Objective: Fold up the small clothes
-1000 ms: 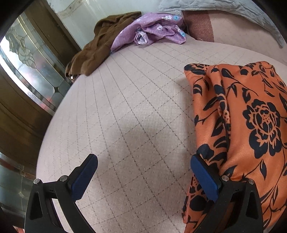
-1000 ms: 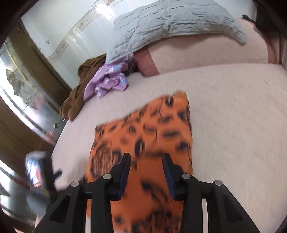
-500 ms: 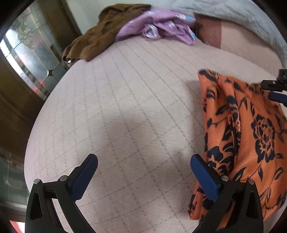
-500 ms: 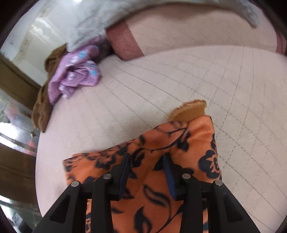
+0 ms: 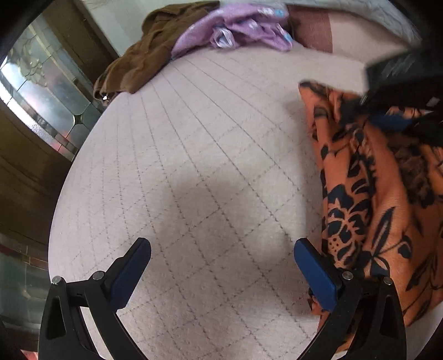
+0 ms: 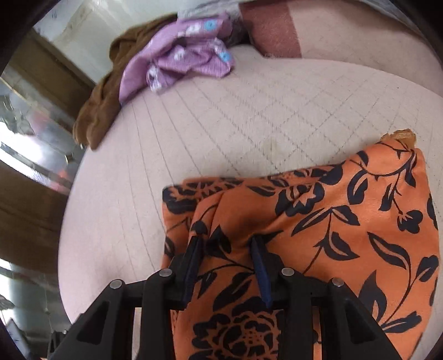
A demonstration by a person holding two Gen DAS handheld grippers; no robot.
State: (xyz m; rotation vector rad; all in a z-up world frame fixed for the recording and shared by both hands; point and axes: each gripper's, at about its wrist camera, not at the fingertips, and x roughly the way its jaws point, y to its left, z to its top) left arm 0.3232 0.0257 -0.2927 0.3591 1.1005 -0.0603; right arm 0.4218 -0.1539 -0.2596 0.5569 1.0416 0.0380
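Note:
An orange garment with black flowers (image 5: 382, 210) lies on the pale quilted bed (image 5: 210, 155), at the right of the left wrist view. My left gripper (image 5: 221, 265) is open and empty just left of the garment's edge. In the right wrist view the same garment (image 6: 332, 216) fills the lower right. My right gripper (image 6: 227, 249) is shut on a raised fold of it near its left edge. The right gripper also shows blurred in the left wrist view (image 5: 393, 119), over the garment's far end.
A purple flowered garment (image 5: 238, 30) and a brown garment (image 5: 144, 58) lie heaped at the far end of the bed. A grey quilted pillow (image 5: 360, 11) and a pink bolster (image 5: 313, 30) lie behind. A glass-panelled wooden door (image 5: 41, 91) stands left of the bed.
My right gripper has come down onto the orange garment and pinched a fold of it. My left gripper stays open and has drifted slightly left of the garment.

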